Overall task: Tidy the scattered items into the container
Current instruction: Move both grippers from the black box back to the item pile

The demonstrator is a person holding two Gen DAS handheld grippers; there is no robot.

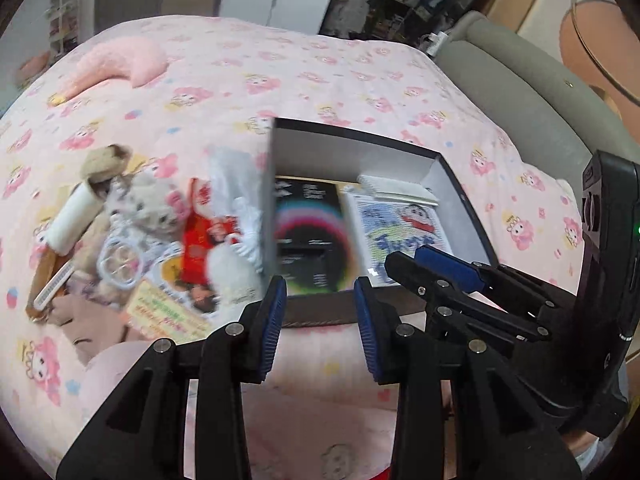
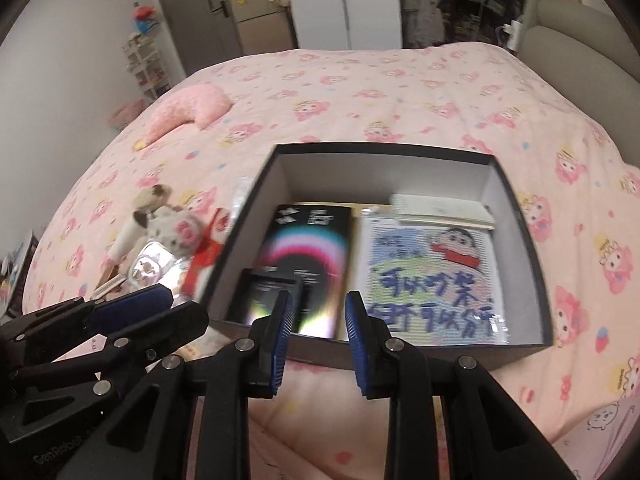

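Both my grippers, left and right, have their jaws apart and carry nothing. The box on the bed already has books in it. The toys lie in a pile just left of it. Next I think I reach left and grab one.

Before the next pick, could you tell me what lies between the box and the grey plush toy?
A red packet lies between the box and the plush toy, clearest in the right wrist view.
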